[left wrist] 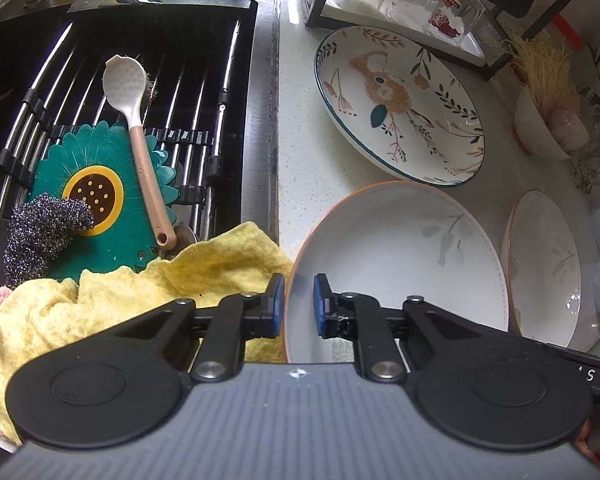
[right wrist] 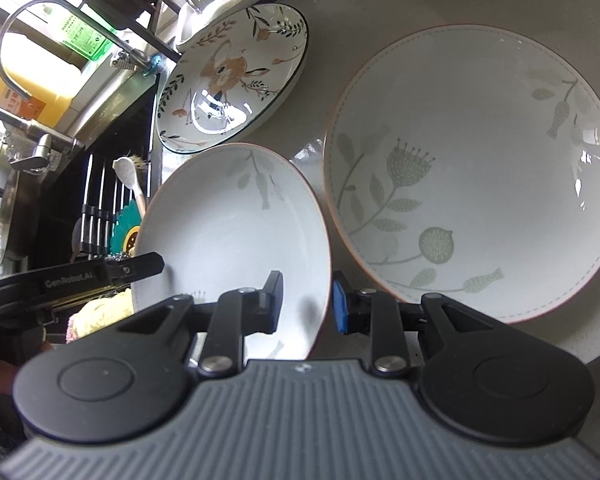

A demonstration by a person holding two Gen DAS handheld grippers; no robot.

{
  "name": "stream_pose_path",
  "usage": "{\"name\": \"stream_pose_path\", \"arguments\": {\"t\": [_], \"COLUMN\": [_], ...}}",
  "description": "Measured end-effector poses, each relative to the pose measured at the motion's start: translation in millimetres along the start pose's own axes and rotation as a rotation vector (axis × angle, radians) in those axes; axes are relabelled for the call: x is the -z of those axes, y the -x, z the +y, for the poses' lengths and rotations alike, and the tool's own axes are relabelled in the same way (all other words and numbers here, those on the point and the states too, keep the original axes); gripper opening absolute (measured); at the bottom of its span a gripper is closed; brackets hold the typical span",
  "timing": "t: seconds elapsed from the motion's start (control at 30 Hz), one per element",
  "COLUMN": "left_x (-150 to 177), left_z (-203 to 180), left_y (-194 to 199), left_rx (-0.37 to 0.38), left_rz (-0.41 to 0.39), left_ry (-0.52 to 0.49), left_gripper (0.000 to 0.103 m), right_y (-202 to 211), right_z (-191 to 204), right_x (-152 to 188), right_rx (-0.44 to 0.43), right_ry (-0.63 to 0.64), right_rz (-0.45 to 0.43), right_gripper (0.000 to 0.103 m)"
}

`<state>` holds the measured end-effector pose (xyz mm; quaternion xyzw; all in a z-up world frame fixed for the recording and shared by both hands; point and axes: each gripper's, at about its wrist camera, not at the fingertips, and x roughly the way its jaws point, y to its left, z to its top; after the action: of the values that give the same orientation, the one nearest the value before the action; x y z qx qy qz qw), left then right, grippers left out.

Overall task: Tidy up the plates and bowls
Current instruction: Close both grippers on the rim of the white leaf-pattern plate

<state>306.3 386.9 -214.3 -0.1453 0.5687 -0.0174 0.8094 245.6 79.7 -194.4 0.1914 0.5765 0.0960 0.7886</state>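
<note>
Both hand-held grippers straddled the rim of the same pale bowl (left wrist: 400, 256), which sat on the surface (left wrist: 300, 152) just beside the sink (left wrist: 266, 80). The left hand-held gripper (left wrist: 300, 304) had its jaws apart over the rim's sink side; the right hand-held gripper (right wrist: 306, 300) stood likewise parted over the opposite edge, neither one visibly pinching yet. A second pale plate (right wrist: 472, 172) lay just beyond the bowl, and the deer-patterned plate (left wrist: 400, 108) behind it. The likely risk (glazed rims are slick) was uneven closing: one side gripping first could tip the bowl against its neighbour.
</note>
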Motion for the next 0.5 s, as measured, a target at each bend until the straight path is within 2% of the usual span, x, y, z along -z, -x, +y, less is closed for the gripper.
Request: {"name": "stream_pose_path", "arguments": {"t": [0.2, 0.5], "left_x": [0, 9], "left_z": [0, 2], "left_y": [0, 20], "left_rx": [0.001, -0.022], "left_rz": [-0.012, -0.048], "left_ry": [-0.007, -0.021], "left_gripper": [0.014, 0.011], "right_y": [-2, 9], "right_z": [-4, 2], "right_x": [-2, -4], "right_rx": [0.009, -0.035], "right_ry": [-0.004, 0.031], "right_rz": [-0.007, -0.022], "right_gripper": [0.014, 0.014]}}
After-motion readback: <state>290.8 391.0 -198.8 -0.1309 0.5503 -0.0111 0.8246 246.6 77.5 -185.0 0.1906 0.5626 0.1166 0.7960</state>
